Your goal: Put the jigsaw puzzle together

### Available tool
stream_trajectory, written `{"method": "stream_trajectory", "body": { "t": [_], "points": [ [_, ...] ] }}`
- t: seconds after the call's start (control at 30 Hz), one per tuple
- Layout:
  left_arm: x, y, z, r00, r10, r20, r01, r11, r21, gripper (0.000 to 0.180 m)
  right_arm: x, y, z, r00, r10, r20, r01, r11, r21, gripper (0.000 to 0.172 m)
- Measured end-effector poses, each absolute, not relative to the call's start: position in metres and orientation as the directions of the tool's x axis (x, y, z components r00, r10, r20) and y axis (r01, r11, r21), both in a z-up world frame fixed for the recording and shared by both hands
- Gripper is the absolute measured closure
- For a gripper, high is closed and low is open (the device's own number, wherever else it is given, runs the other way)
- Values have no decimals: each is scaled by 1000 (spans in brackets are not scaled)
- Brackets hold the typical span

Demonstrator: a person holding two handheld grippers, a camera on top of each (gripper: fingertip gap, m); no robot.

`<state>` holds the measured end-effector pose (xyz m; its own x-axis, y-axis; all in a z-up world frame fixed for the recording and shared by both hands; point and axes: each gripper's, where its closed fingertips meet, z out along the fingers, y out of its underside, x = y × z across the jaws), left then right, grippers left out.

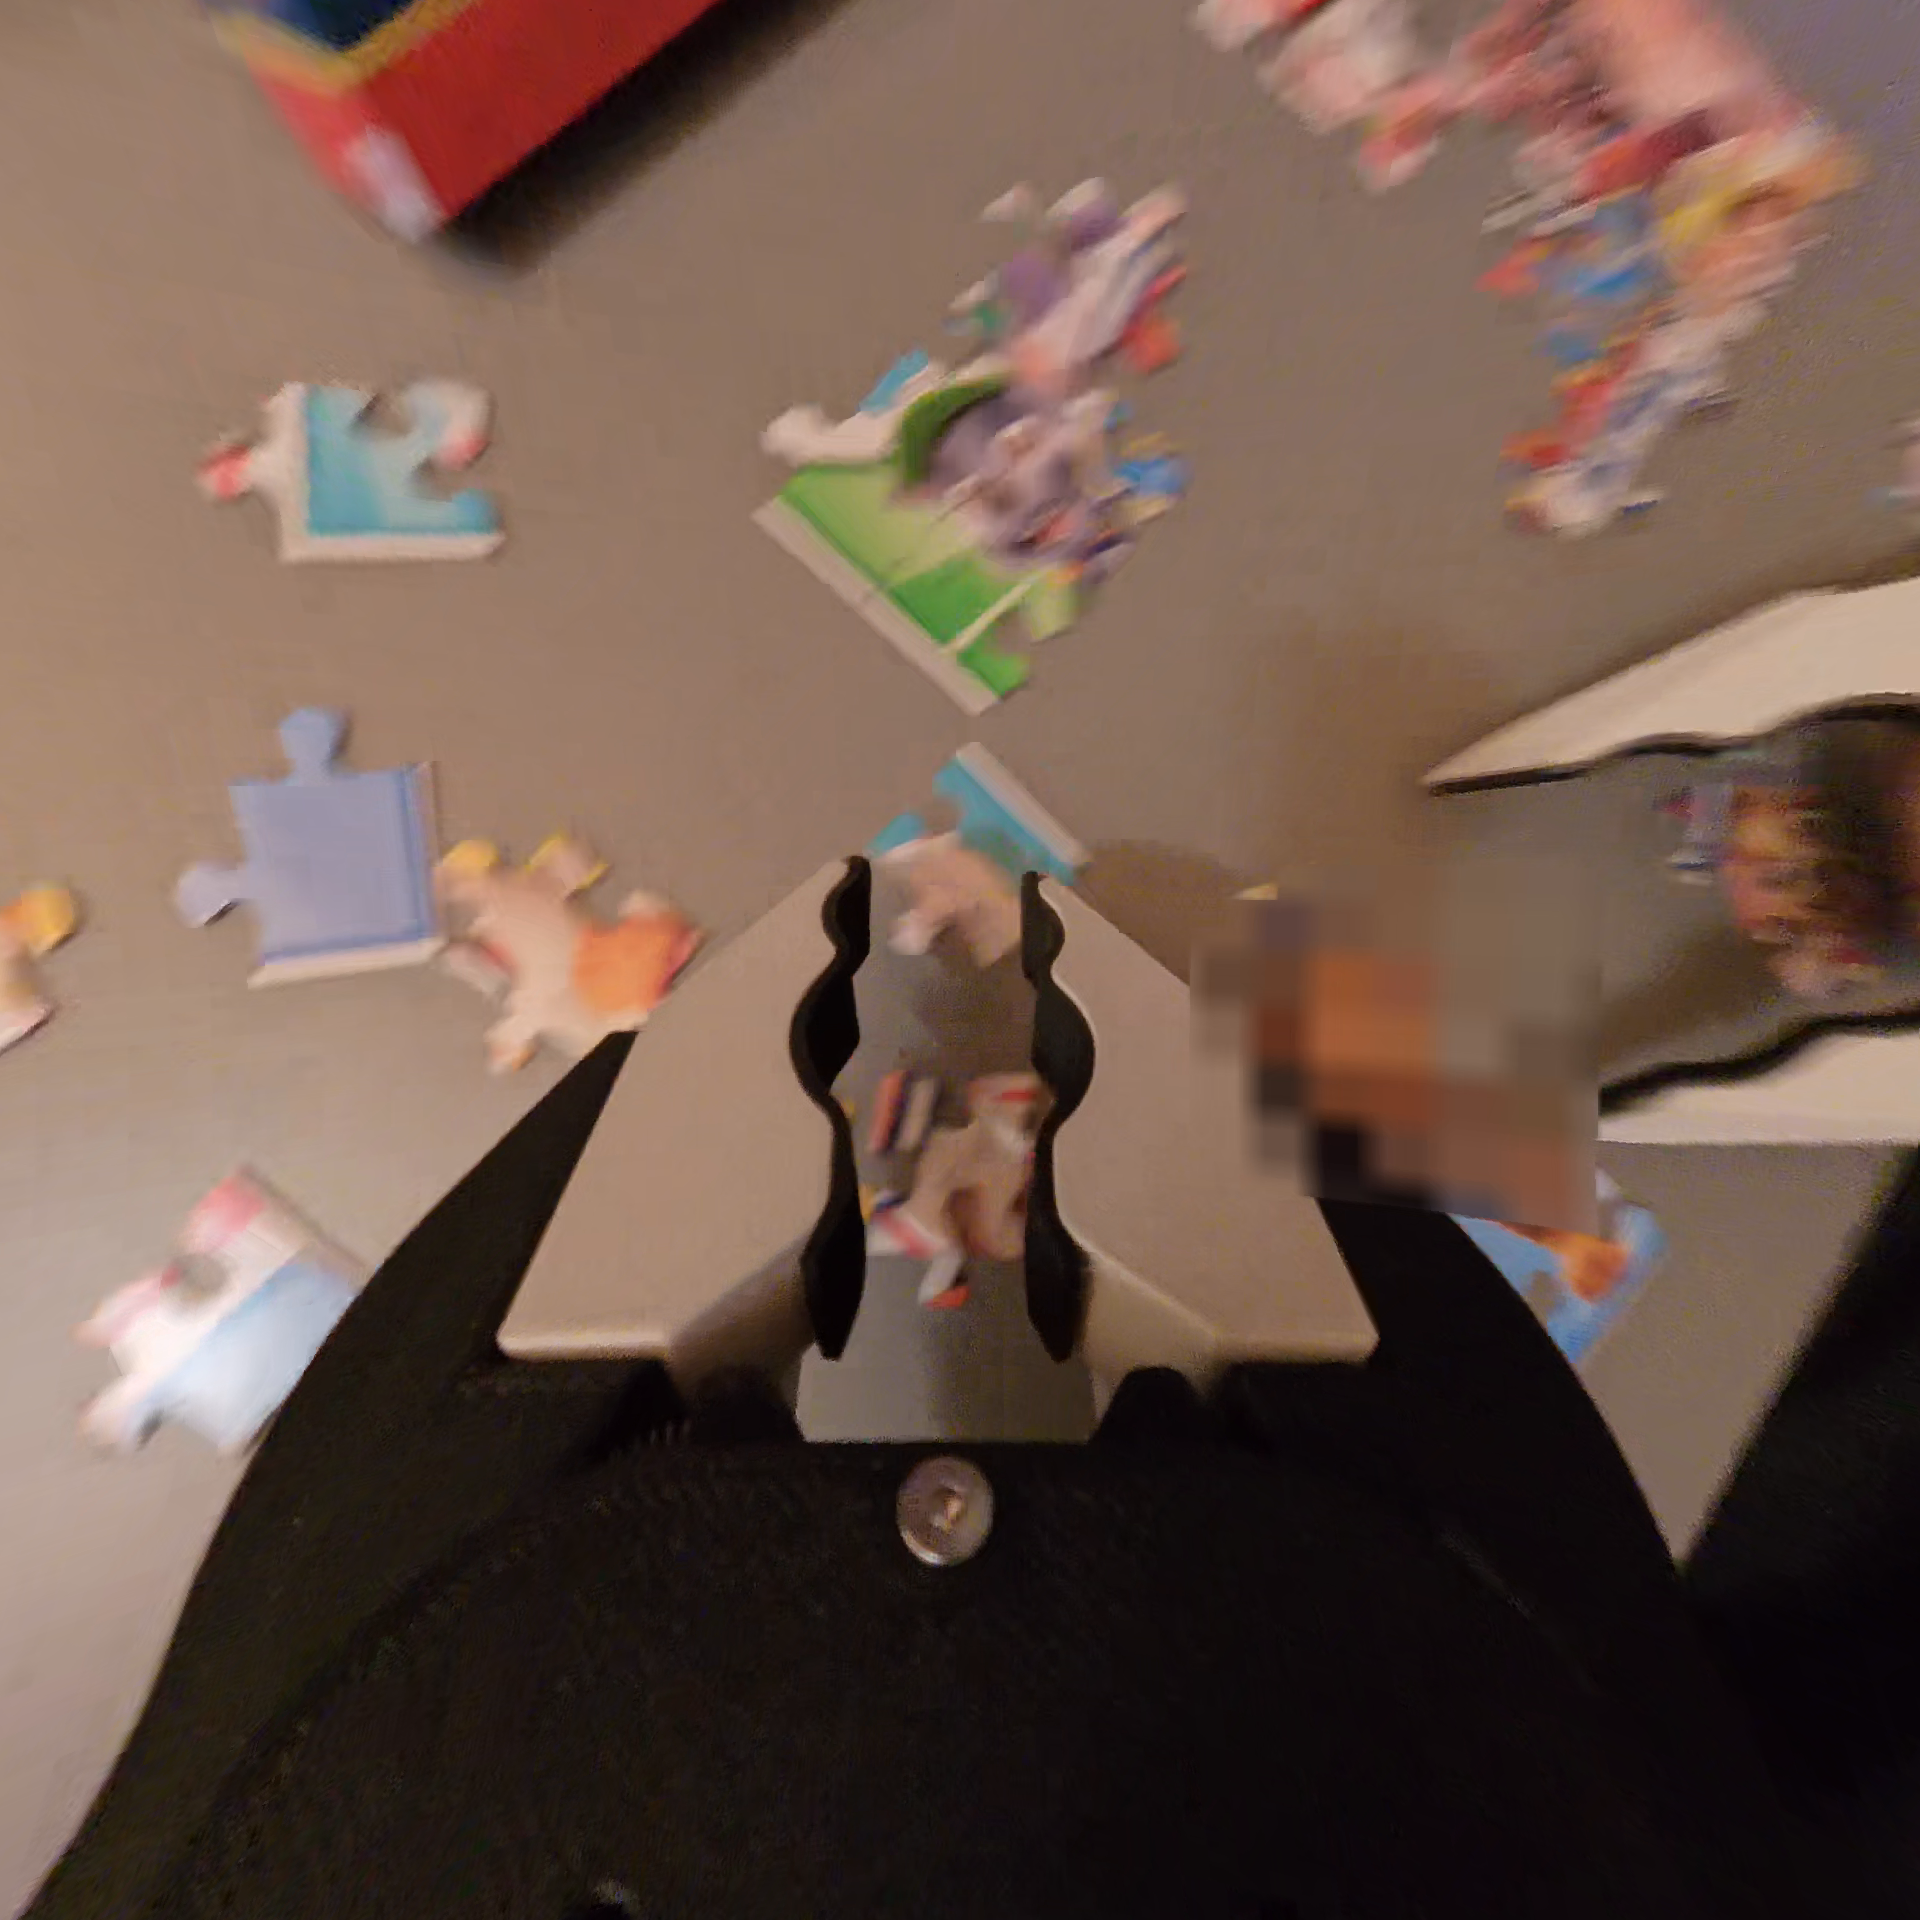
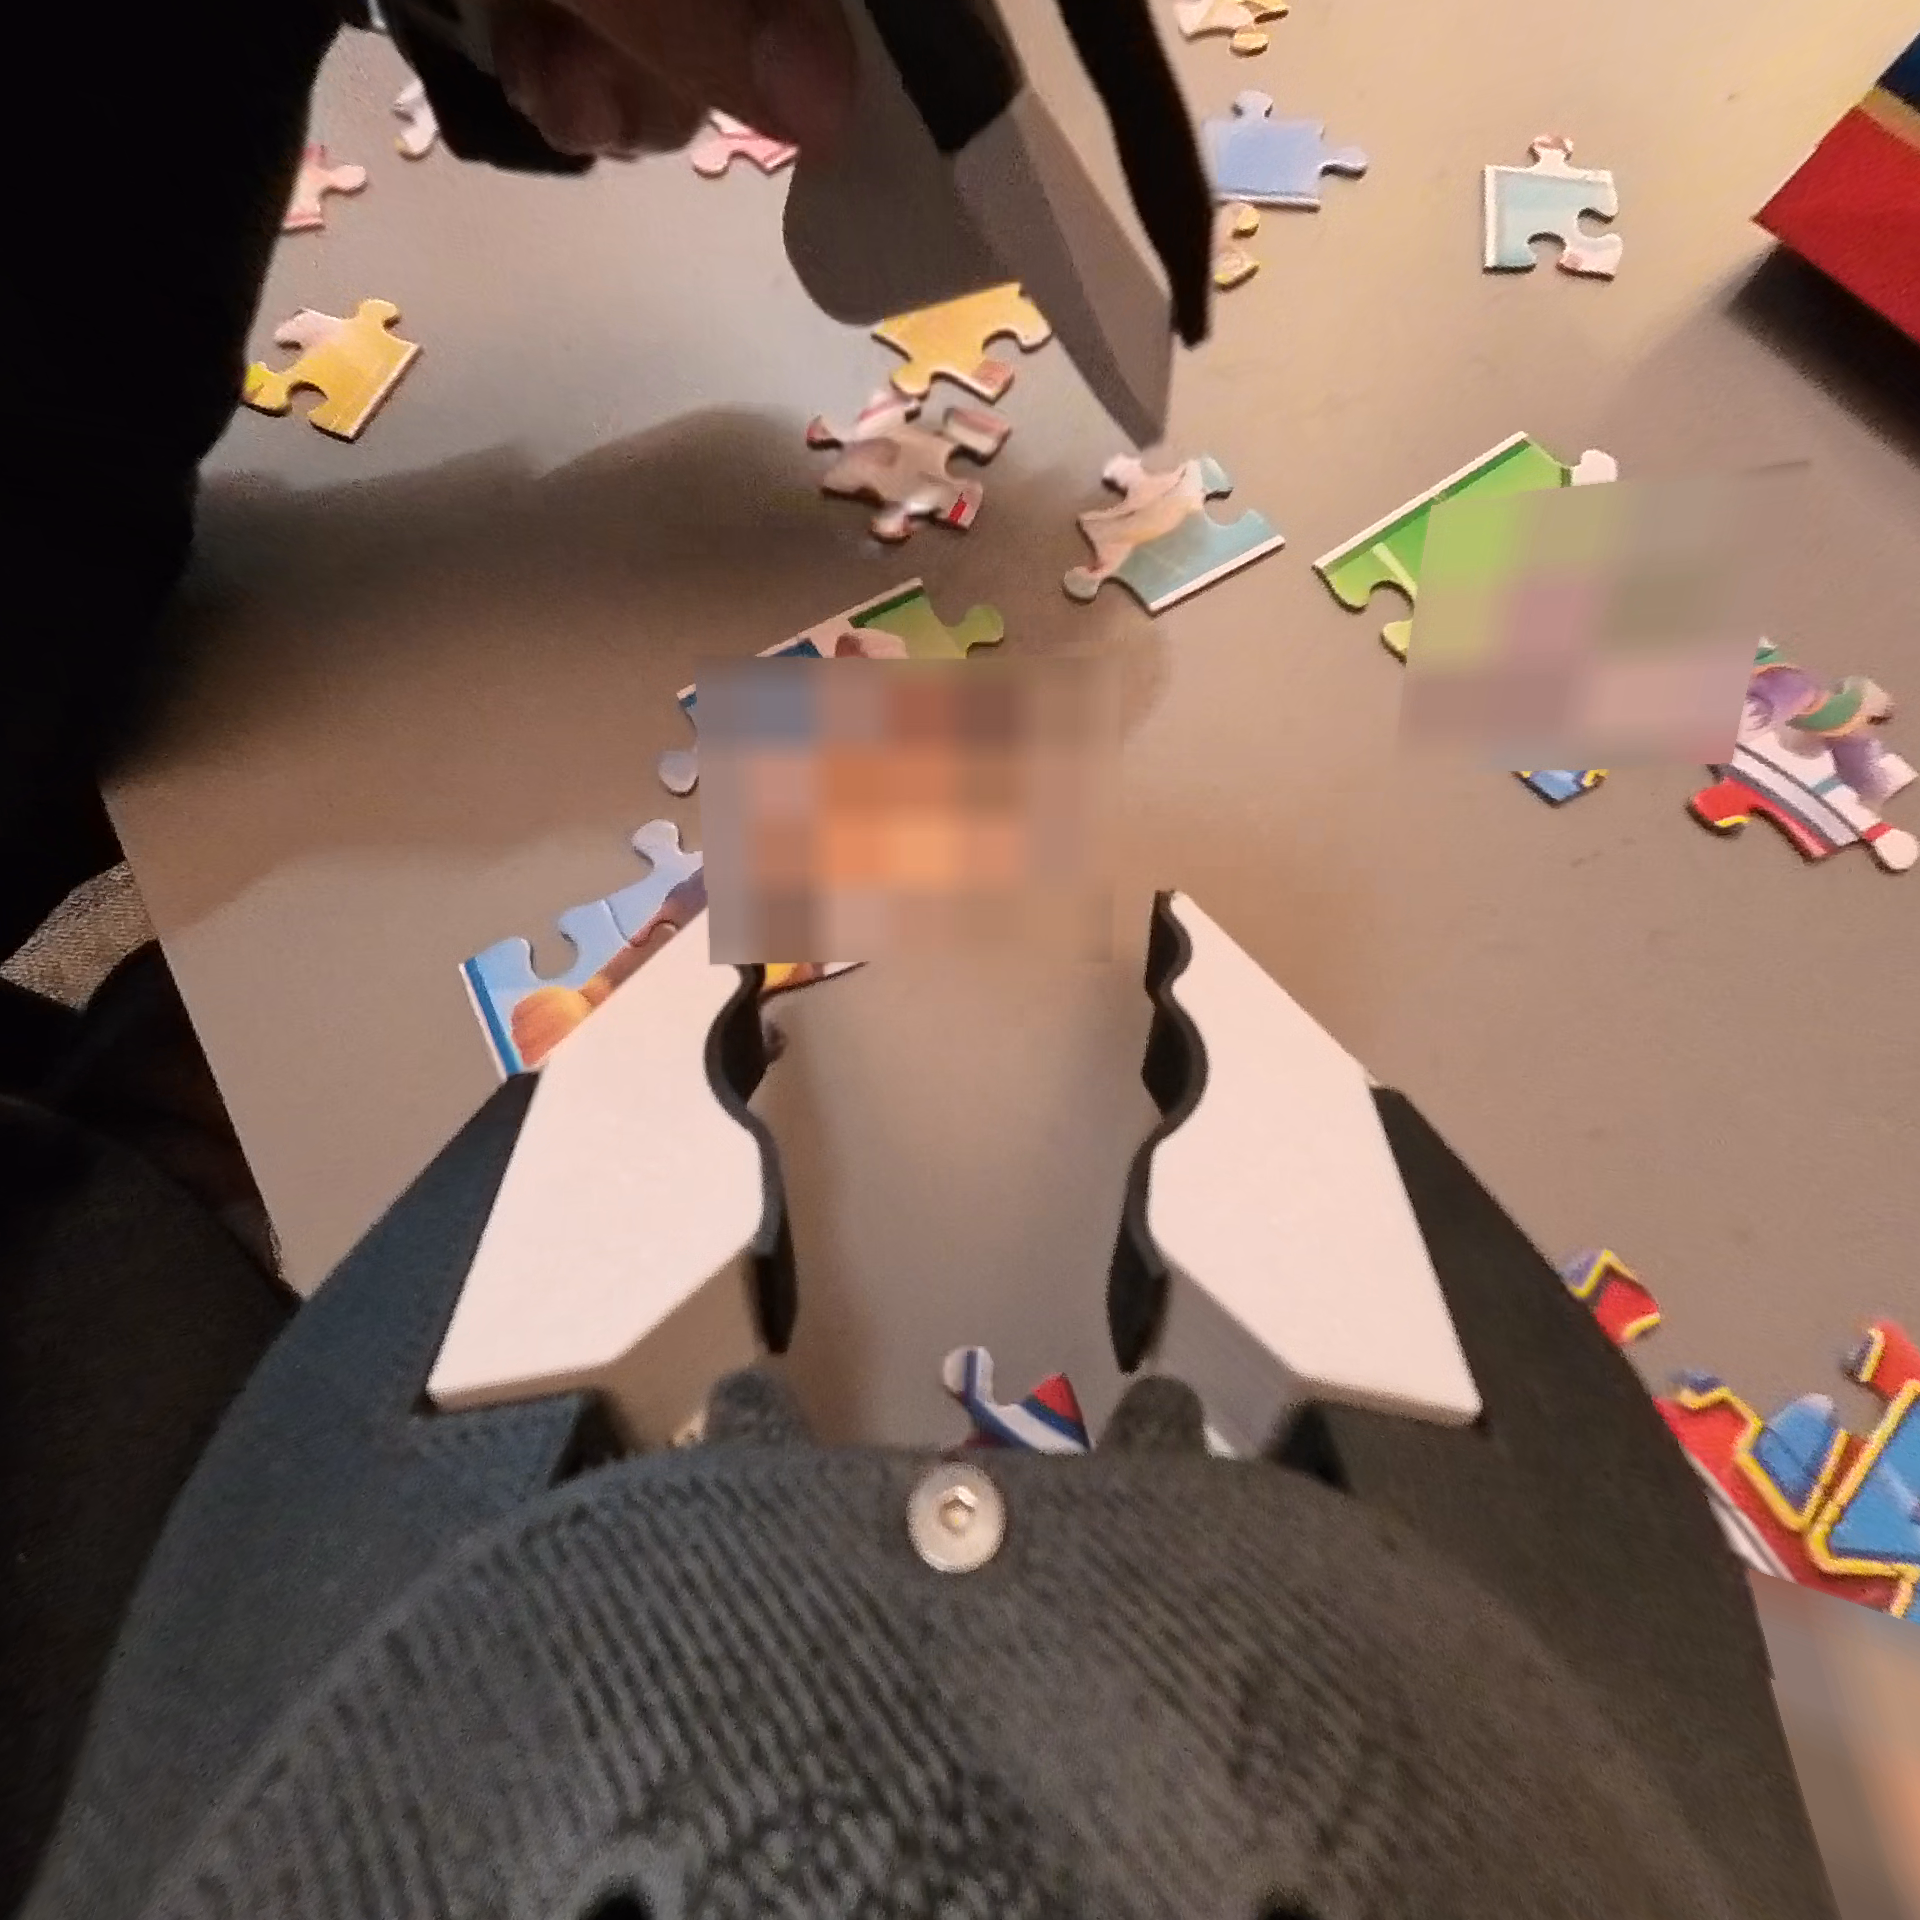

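My left gripper (image 1: pixel 943 881) hangs tips-down over the grey table (image 1: pixel 644 644), jaws a little apart. A teal and white puzzle piece (image 1: pixel 987 831) lies flat on the table under and between its fingertips and reaches past the right one. The pads do not grip it. The right wrist view shows the left gripper (image 2: pixel 1143 416) with its tip just above this piece (image 2: pixel 1174 530). My right gripper (image 2: pixel 954 951) is wide open and empty above bare table. Its white fingers (image 1: pixel 1662 696) show at the right edge of the blurred left wrist view.
Loose puzzle pieces lie all about: a blue one (image 1: pixel 322 862), a yellow one (image 2: pixel 966 332), a joined green section (image 1: pixel 935 561), a joined blue and orange section (image 2: pixel 540 997). A red box (image 1: pixel 416 114) stands at the back. The table edge (image 2: pixel 177 935) runs on the left.
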<state>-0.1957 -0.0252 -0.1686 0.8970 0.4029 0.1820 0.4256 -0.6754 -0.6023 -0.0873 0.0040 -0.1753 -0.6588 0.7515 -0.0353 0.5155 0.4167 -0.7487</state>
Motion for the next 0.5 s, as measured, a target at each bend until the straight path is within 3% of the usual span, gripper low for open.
{"method": "stream_trajectory", "body": {
  "t": [0.07, 0.2, 0.4, 0.5],
  "points": [
    [-179, -9, -162, 926, 310, 217, 375, -678, -632, 151, -86, -1, -176, -662, 748, -45, 516, 411, -752, 97],
    [-171, -8, -185, 954, 282, 104, 292, -791, -537, 150, -91, -12, -174, -657, 753, -31, 491, 397, -775, 87],
    [-183, -16, -193, 933, 350, 82, 342, -792, -507, 160, -101, -23, -183, -661, 750, -29, 508, 419, -753, 85],
    [-191, -25, -195, 916, 394, 79, 379, -782, -495, 156, -105, -20, -190, -652, 757, -40, 538, 424, -728, 87]
  ]
}}
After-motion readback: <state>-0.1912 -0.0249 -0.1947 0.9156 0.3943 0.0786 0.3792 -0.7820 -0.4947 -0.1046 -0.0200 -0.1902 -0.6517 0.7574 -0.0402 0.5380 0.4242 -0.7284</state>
